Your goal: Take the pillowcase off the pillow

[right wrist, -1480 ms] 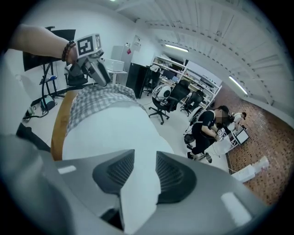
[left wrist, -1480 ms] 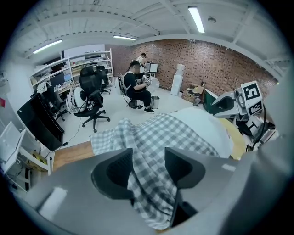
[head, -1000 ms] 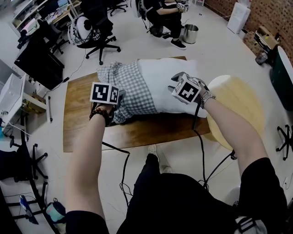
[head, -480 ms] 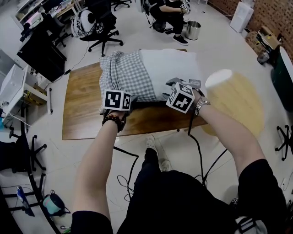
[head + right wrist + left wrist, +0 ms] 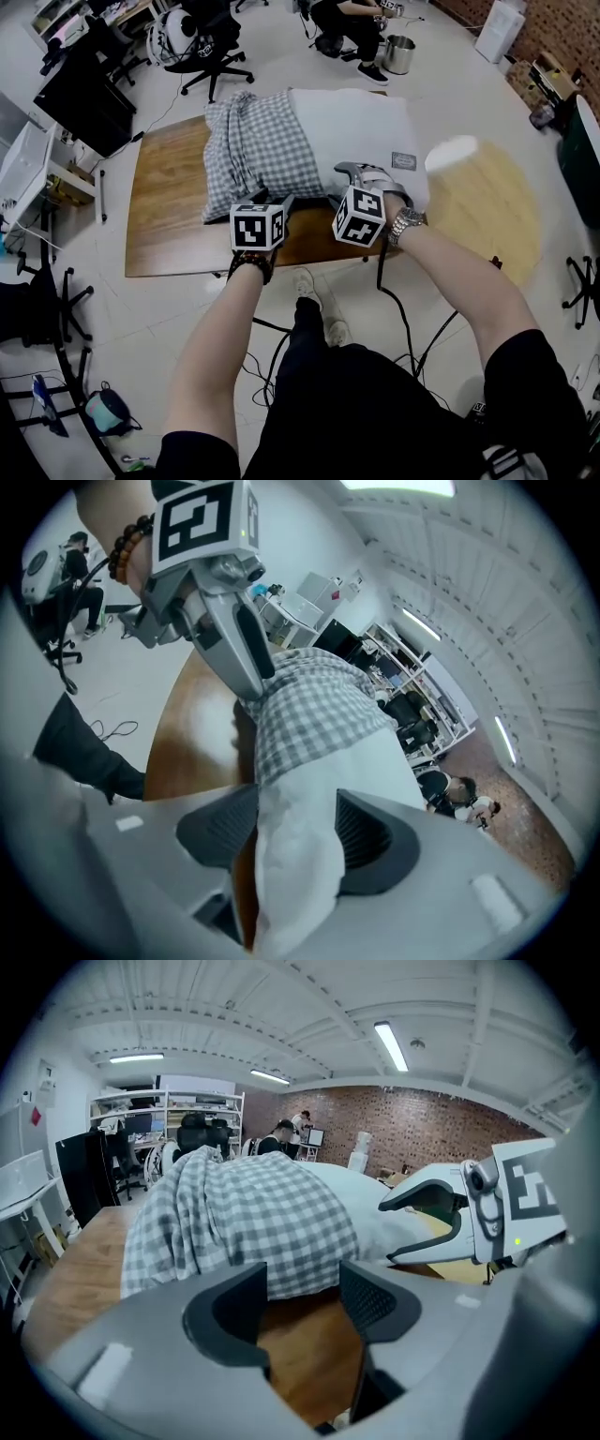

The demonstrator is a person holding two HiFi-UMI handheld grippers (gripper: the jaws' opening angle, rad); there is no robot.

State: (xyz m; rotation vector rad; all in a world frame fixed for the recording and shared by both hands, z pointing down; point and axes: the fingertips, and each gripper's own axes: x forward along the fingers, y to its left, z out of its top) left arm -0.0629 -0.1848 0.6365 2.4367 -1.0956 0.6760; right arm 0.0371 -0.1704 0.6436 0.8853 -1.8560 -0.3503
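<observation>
A white pillow (image 5: 361, 131) lies on a wooden table (image 5: 164, 216), its left half inside a grey checked pillowcase (image 5: 258, 150). My left gripper (image 5: 286, 206) is at the near edge, low over the table. Its jaws have just been opening and stand open (image 5: 303, 1288), with only tabletop between them and the pillowcase's hem (image 5: 272, 1241) just ahead. My right gripper (image 5: 349, 180) is at the pillow's bare near edge. Its jaws (image 5: 295, 832) have just been opening too, and the pillow's white edge (image 5: 300, 855) bulges between them. The pillowcase (image 5: 309, 710) begins beyond, beside the left gripper (image 5: 248, 682).
A pale round table (image 5: 487, 206) stands right of the wooden one. Cables (image 5: 403, 309) trail over the floor by my legs. Office chairs (image 5: 211, 56), a seated person (image 5: 347, 19) and a metal bucket (image 5: 398, 54) are behind the table; a dark monitor (image 5: 80, 94) at left.
Both grippers have come down from over the pillow to its near edge. The right gripper has rolled and now has the pillow's white edge between its jaws.
</observation>
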